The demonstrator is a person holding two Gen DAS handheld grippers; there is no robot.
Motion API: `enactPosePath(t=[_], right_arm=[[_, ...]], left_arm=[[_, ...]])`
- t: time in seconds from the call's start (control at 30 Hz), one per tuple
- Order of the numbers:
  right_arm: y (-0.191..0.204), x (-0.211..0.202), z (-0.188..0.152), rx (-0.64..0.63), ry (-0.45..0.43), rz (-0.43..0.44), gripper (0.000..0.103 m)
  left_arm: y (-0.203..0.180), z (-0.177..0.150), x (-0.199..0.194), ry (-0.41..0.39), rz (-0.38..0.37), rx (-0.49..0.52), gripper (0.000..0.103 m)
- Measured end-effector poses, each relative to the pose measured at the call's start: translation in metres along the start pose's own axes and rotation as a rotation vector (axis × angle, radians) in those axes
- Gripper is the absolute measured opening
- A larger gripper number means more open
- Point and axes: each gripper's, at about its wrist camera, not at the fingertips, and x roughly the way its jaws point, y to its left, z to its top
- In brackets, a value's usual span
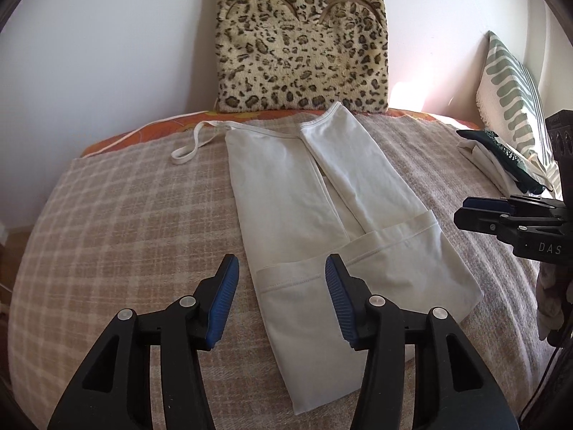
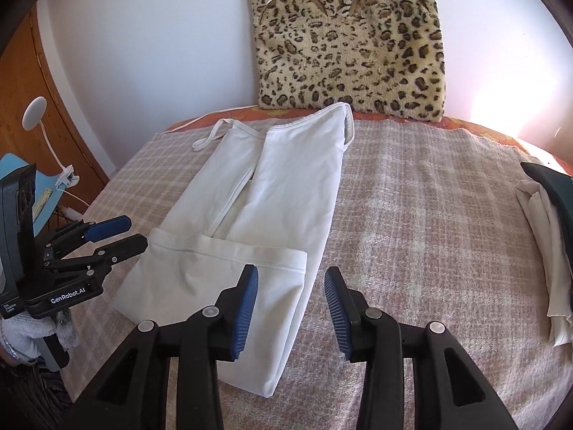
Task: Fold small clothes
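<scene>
A white strappy top (image 1: 293,197) (image 2: 272,186) lies flat on the checked blanket (image 1: 125,215) (image 2: 429,215), folded lengthwise into a narrow strip. Its near hem is turned up over the body. One loose strap (image 1: 189,147) (image 2: 207,136) trails off at the far left. My left gripper (image 1: 281,263) (image 2: 134,232) hovers open over the top's near left part, nothing pinched between its blue pads. My right gripper (image 2: 292,272) (image 1: 462,211) stands open over the near right edge of the top, also holding nothing.
A leopard-print cushion (image 1: 301,46) (image 2: 351,43) leans on the wall behind the top. Folded clothes (image 1: 494,157) (image 2: 544,236) are stacked at the right, next to a striped pillow (image 1: 515,107). A white clip lamp (image 2: 34,113) and wooden furniture (image 2: 28,89) stand left of the bed.
</scene>
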Motion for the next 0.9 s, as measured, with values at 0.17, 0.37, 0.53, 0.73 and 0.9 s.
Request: enactPosePath(t=[0.17, 0.37, 0.53, 0.73, 0.9], right_arm=[[-0.01, 0.008, 0.011, 0.032, -0.04, 0.003, 0.062], [-0.03, 0.024, 0.035, 0.106, -0.029, 0.013, 0.062], [-0.051, 0.04, 0.059, 0.164, -0.006, 0.041, 0.062], [-0.071, 0.065, 0.087, 0.196, 0.046, 0.082, 0.061], [-0.073, 0.077, 0.112, 0.189, 0.039, 0.099, 0.059]], left_arm=[[0.017, 0.014, 0.008, -0.006, -0.036, -0.072, 0.049], [0.053, 0.037, 0.032, 0.011, -0.089, -0.175, 0.049], [0.082, 0.053, 0.053, 0.005, -0.101, -0.249, 0.049], [0.088, 0.067, 0.083, 0.029, -0.144, -0.274, 0.05], [0.087, 0.088, 0.107, 0.034, -0.153, -0.281, 0.05]])
